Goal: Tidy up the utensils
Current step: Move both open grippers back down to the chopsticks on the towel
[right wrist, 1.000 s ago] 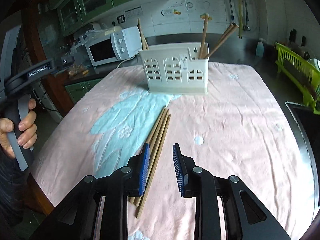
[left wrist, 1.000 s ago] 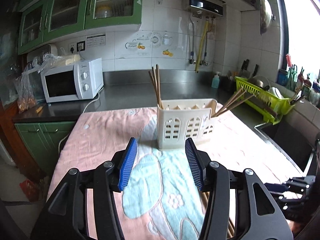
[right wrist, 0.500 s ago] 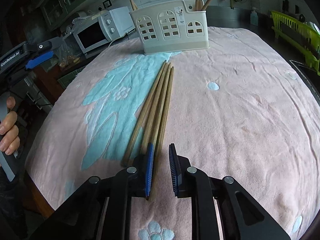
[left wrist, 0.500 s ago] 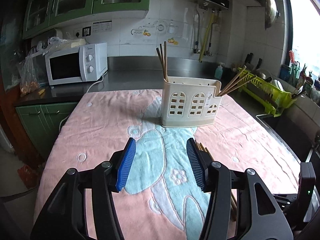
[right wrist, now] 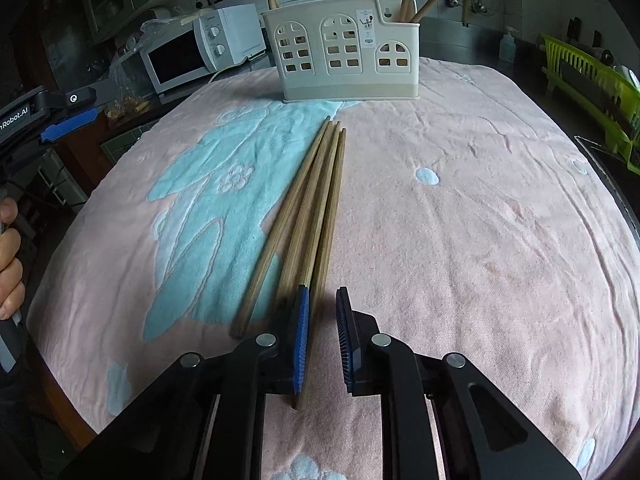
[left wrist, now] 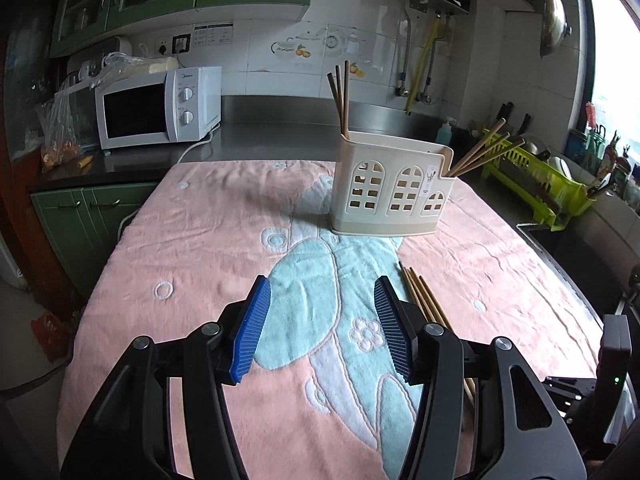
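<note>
Currently, right gripper: fingers narrowly parted, low over the near ends of the loose chopsticks, gripping nothing.
Left gripper: fingers spread wide, holding nothing, above the towel.
Chopsticks: lying together on the towel, pointing toward the cream utensil holder.
Holder: upright, more chopsticks standing inside.

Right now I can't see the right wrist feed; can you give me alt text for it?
The right gripper is open and low over the near ends of the loose wooden chopsticks lying on the pink and blue towel. Beyond their far tips stands the cream utensil holder, with chopsticks already upright in it.
</note>
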`<state>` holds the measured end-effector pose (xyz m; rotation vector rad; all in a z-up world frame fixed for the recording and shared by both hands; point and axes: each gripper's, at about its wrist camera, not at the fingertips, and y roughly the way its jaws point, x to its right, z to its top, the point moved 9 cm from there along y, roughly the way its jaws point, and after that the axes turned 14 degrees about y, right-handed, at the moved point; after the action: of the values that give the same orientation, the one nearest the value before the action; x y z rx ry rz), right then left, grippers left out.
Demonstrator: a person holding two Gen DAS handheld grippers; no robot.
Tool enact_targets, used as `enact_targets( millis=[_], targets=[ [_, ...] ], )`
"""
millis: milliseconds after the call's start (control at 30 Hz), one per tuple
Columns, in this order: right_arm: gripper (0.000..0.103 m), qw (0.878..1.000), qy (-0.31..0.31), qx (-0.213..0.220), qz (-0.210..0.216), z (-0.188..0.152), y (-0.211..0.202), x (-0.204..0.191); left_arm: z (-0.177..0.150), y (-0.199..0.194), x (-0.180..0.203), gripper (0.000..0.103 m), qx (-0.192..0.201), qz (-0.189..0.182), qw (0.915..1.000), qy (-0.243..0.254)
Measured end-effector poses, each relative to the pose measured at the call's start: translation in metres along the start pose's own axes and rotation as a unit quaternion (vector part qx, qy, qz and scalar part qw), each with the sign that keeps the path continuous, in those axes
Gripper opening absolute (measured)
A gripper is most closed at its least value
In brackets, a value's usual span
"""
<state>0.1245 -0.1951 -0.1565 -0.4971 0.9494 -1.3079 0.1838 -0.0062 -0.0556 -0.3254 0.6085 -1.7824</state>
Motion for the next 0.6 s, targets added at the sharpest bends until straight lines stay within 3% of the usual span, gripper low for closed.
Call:
enact_targets(
  millis=[500,600],
  targets=[
    [0.011,1.000,0.024,-0.010,0.014,0.004,0.006,0.004,-0.013,0.003,0.000,0.055,-0.011,-0.008,0.9999,-0.002],
    [0.011,1.000,0.001,-0.008,-0.004,0.003,0.009,-0.001,-0.015,0.004,0.000,0.055,-0.015,-0.008,0.9998,-0.004]
  ],
)
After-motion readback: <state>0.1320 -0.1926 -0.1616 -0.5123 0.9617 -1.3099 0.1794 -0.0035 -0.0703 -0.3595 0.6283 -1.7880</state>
